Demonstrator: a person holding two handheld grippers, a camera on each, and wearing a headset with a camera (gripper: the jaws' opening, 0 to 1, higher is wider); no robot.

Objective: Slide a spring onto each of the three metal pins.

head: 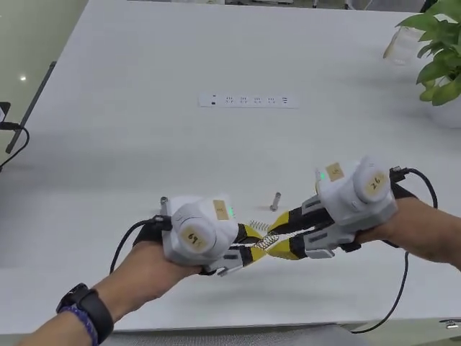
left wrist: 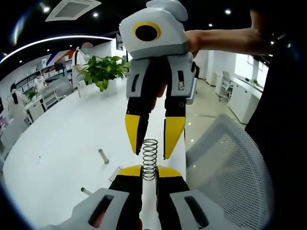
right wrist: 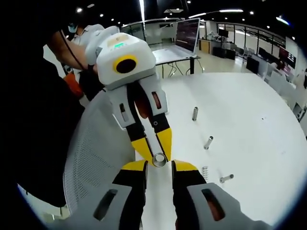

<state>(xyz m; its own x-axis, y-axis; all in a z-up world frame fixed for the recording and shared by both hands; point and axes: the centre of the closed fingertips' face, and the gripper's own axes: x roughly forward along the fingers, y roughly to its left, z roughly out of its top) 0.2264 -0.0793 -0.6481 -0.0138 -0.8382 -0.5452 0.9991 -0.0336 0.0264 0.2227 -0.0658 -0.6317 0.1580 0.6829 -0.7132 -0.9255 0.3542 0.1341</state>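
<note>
The table [head: 144, 144] carries everything you have yet to use, well clear of your hands, so you can do the handover in the air at the near edge.

Your left gripper [left wrist: 149, 173] is clamped on the near end of the spring [left wrist: 149, 160], which leaves most of the coil free. Your right gripper [right wrist: 159, 168] faces it tip to tip. Its jaws are spread and flank the coil's free end without pinching it. I judge it is placed either to steady that end or to take the spring over.

The spring's long axis runs straight out from your left jaws toward the right gripper. In the right gripper view you look down its bore as a ring. It points across the table edge, not at a pin.

A far pin [right wrist: 195, 113] and a middle pin [right wrist: 208, 142] look upright. A near pin [right wrist: 226, 178] lies on its side. All three are bare. A loose spring [right wrist: 205, 172] lies flat just beside the near pin.
</note>
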